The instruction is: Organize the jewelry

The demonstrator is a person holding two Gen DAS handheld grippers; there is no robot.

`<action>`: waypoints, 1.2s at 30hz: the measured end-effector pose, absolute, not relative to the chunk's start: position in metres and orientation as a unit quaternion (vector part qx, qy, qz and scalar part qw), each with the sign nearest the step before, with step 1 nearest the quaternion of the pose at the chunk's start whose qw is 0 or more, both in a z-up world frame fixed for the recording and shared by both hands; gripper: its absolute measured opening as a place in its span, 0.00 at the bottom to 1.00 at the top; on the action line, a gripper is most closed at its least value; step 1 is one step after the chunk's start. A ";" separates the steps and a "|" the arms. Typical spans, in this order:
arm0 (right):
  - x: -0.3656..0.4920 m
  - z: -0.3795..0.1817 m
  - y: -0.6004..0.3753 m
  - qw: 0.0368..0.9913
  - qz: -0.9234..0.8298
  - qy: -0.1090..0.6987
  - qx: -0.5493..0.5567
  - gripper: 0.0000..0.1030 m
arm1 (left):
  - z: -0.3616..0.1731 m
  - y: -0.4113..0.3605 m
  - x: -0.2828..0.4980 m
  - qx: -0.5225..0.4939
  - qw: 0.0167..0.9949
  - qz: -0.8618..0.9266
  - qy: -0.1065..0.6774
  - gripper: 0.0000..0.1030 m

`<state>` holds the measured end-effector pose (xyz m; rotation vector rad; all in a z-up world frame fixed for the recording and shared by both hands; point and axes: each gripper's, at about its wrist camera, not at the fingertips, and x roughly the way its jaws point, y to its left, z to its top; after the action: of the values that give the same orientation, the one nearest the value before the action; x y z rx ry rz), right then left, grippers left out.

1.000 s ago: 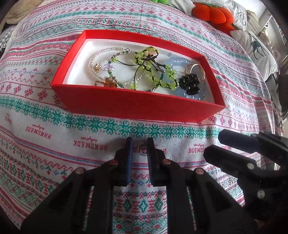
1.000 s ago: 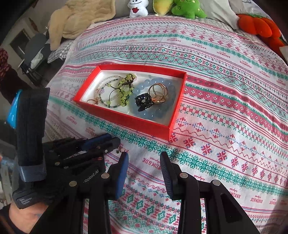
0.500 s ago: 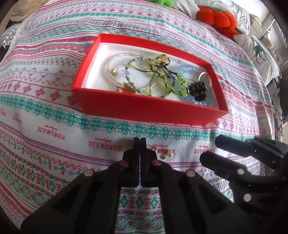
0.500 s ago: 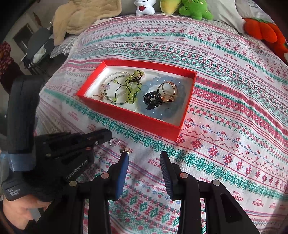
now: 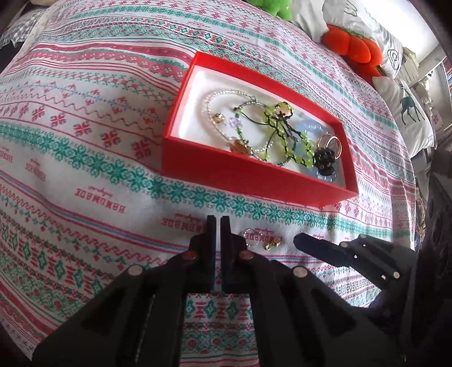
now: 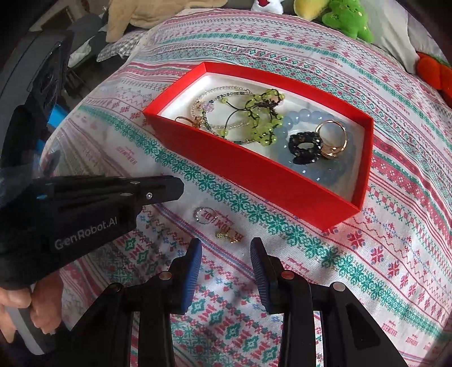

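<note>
Left gripper (image 5: 217, 223): jaws nearly together, only a thin slit between the pads, nothing visibly held; tips low over the bedspread (image 5: 84, 146). Right gripper (image 6: 226, 248): jaws spread wide, blue ribbed pads (image 6: 192, 271) facing each other, empty. Just ahead of the right gripper's tips, on the cloth, lies a small gold earring (image 6: 227, 236); a thin silver hoop (image 6: 205, 215) sits just beyond it, near the left gripper's tips. From the left wrist view both pieces lie just to the right of the closed tips, between the two tools. Farther out: red box (image 5: 248, 176), open, white-lined, on the patterned spread. Inside: clear bead strand (image 5: 214, 96) toward the left end, green bead bracelet (image 6: 262, 118) tangled with dark cord in the middle, pale blue bead bracelet (image 6: 327, 172) at the right end with a black beaded ring (image 6: 305, 142) and gold rings (image 6: 333, 138) resting on it. Green plush toy (image 6: 347, 19) and orange plush (image 5: 353, 45) near the pillows.
</note>
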<state>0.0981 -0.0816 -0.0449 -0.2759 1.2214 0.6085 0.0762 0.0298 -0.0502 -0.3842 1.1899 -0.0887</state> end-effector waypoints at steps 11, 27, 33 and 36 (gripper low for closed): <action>0.108 -0.057 -0.065 0.768 0.266 0.565 -0.145 0.08 | -0.048 0.047 0.072 -0.188 0.810 -0.034 0.554 0.04; 0.113 -0.036 -0.124 0.777 0.252 0.568 -0.096 0.07 | -0.051 0.008 0.077 -0.137 0.809 -0.071 0.568 0.32; 0.115 -0.038 -0.129 0.779 0.230 0.576 -0.090 0.08 | -0.055 -0.005 0.081 -0.120 0.811 -0.068 0.568 0.32; 0.116 -0.036 -0.139 0.781 0.226 0.575 -0.088 0.08 | -0.058 -0.005 0.082 -0.125 0.812 -0.063 0.567 0.32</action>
<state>0.1155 -0.1392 -0.0356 -0.1896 1.2424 0.4888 0.0818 -0.0054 -0.0580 -0.2675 1.2109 -0.1336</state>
